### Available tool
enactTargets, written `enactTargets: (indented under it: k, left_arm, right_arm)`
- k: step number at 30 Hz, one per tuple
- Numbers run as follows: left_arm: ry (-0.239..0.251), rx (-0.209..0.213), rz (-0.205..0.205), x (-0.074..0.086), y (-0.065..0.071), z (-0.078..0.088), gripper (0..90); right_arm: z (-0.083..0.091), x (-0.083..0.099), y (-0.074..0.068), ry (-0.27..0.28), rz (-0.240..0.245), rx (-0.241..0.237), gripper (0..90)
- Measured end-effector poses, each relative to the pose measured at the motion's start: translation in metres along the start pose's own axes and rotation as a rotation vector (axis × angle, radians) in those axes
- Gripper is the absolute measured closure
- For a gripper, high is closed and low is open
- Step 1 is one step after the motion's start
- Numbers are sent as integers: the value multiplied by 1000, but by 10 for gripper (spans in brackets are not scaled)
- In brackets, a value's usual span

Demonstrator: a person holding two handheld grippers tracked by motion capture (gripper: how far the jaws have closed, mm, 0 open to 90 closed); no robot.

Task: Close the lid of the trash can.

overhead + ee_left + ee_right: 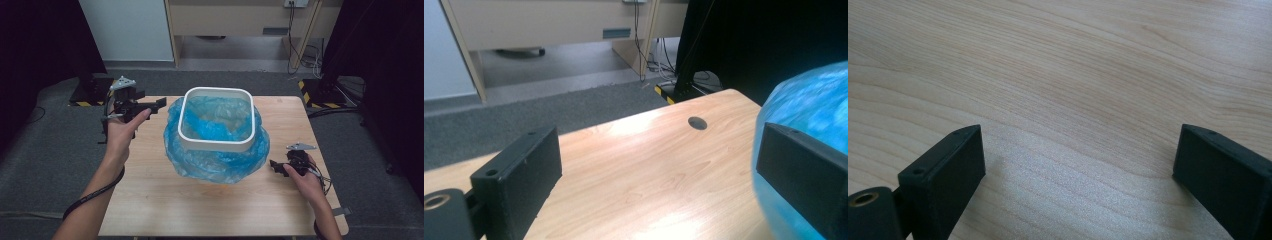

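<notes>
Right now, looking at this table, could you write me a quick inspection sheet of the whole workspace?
Surface: light wooden table, bare wood around the bin, one round hole near its far edge.
Job's things: white square bin standing upright mid-table, lined with a blue plastic bag folded out over its sides.
Clutter: nothing seen.
Grippers: left gripper held left of the bin, fingers wide apart, holding nothing; right gripper low by the bag's near right side, fingers wide apart over bare wood.
Cables: one trails along the left forearm; more lie on the floor behind the table.
Surroundings: grey carpet, pale furniture behind, dark curtains either side.
</notes>
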State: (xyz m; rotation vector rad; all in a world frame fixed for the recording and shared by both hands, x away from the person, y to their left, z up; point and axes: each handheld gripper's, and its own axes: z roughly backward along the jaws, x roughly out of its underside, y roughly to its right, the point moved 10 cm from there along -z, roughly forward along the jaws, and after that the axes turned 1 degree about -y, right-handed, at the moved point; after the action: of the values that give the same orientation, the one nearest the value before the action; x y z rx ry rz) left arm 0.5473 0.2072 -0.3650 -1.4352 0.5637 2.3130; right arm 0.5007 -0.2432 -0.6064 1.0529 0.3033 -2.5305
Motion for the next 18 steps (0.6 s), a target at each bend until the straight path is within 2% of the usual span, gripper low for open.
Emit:
enactTargets:
  k: [4, 9, 18]
  left_arm:
    - [-18, -16, 8, 14, -9, -3, 37]
    - [-32, -13, 32, 31, -20, -6, 37]
    - [-73, -59, 25, 64, -36, -10, 37]
  right_arm:
    - [0, 0, 0, 0, 0, -1, 63]
    - [0, 0, 0, 0, 2, 1, 63]
    - [0, 0, 0, -1, 1, 2, 63]
